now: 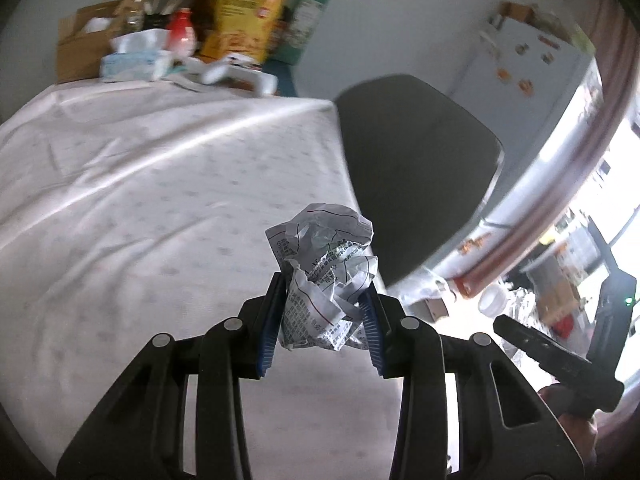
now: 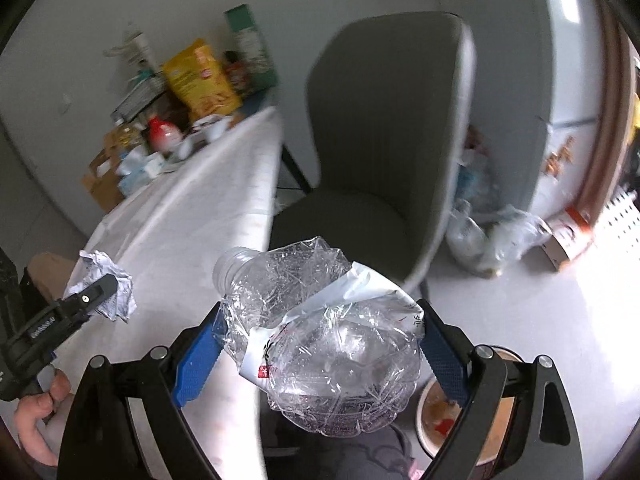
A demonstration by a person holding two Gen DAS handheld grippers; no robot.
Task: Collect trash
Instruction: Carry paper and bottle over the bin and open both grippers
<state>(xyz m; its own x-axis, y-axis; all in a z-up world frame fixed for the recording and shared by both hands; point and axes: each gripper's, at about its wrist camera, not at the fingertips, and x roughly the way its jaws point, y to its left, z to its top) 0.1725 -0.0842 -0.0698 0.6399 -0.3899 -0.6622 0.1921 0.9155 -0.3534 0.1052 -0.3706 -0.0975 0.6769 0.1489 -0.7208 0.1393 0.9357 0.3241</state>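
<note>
My left gripper point(image 1: 322, 312) is shut on a crumpled ball of printed paper point(image 1: 326, 276), held above the near edge of the white tablecloth point(image 1: 140, 200). The same paper ball point(image 2: 106, 286) shows at the left of the right wrist view, clamped in the left gripper point(image 2: 108, 288), with a hand point(image 2: 36, 416) on its handle. My right gripper point(image 2: 320, 344) is shut on a crushed clear plastic bottle point(image 2: 320, 340) with a white label, neck pointing up-left, held beside the table's edge over the chair.
A grey chair point(image 2: 384, 160) stands against the table's side. Boxes, a yellow bag point(image 1: 244, 12), a tissue pack and a red-capped bottle point(image 1: 181, 32) crowd the table's far end. Plastic bags point(image 2: 492, 236) and a carton lie on the floor. A used bowl point(image 2: 440, 420) sits below the right gripper.
</note>
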